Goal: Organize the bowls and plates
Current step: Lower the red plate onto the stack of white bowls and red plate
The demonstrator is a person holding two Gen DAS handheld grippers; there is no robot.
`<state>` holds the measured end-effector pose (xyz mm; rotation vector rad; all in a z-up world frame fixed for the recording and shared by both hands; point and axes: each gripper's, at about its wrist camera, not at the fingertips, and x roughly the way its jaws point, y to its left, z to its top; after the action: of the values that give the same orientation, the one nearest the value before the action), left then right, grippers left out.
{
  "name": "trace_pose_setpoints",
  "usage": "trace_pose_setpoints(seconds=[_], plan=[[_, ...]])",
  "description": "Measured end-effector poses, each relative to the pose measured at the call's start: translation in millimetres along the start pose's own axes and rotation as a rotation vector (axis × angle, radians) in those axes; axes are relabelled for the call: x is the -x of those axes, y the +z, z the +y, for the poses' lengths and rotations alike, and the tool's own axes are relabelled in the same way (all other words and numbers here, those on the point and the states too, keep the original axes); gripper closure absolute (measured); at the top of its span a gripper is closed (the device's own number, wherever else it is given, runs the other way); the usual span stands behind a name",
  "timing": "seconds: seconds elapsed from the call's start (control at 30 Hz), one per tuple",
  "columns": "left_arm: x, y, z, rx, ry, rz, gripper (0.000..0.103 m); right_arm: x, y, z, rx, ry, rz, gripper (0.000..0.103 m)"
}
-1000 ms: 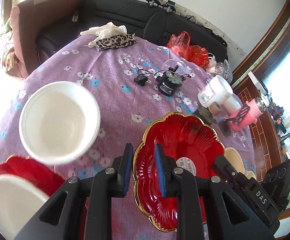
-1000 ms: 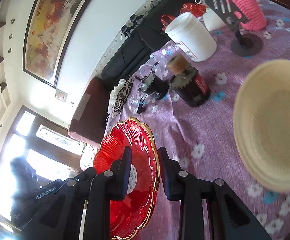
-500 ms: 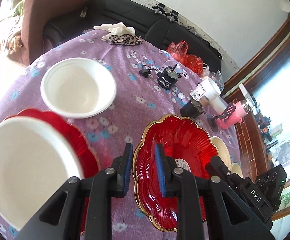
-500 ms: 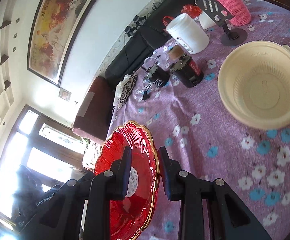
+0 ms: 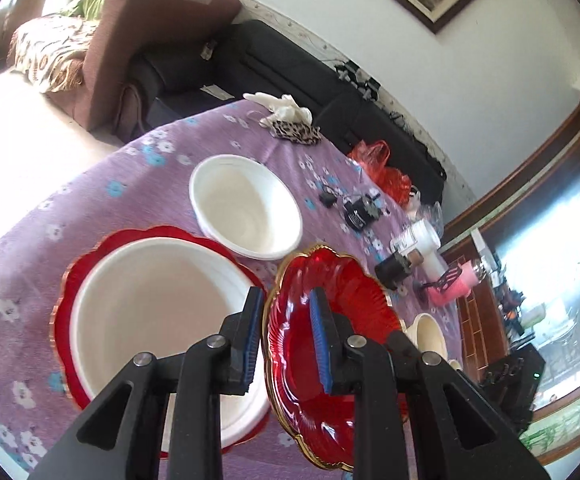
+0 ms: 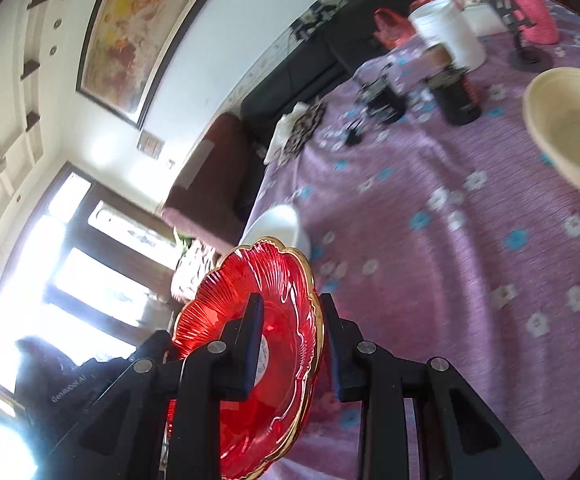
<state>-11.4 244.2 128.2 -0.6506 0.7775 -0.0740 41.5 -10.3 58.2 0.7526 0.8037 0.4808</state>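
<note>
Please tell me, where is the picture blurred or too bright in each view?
Left wrist view: floor at left washes out to white, fisheye bends the purple tablecloth, the held red plate stays sharp. Right wrist view: motion blur smears the cream bowl, the windows blow out, the plate stays crisp.

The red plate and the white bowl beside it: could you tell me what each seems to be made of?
Red plate: probably glass or clear plastic; translucent, glossy, ribbed, with a gilt scalloped rim. White bowl: likely plastic or foam; opaque, matte, thin-rimmed.

L wrist cam looks fwd/down along fingers, close over red plate (image 5: 330, 340); R wrist cam, opposite side, tilted; both share plate (image 6: 274, 344), purple tablecloth (image 5: 130, 184).
</note>
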Motion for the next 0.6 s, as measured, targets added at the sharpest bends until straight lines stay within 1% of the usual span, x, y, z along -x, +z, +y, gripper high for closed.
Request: trace_pose_setpoints(seconds=[0.13,0.43,0.6], plan=[[12.3,3.1,18.4,0.016,0.032,-0.039,0.081,-19.1,-10.5,14.6,0.028,0.002,0.036,0.072],[25.1,0.8,70.1,0.115,0.049,-0.053,0.081,-54.1,-28.1,32.8,0.074,-0.006,0.110,0.072],[31.6,-2.2,81.5,0.130,0.057,-0.073,0.081,-68.4,-35.4,39.6,0.100,-0.008,0.136,0.072]])
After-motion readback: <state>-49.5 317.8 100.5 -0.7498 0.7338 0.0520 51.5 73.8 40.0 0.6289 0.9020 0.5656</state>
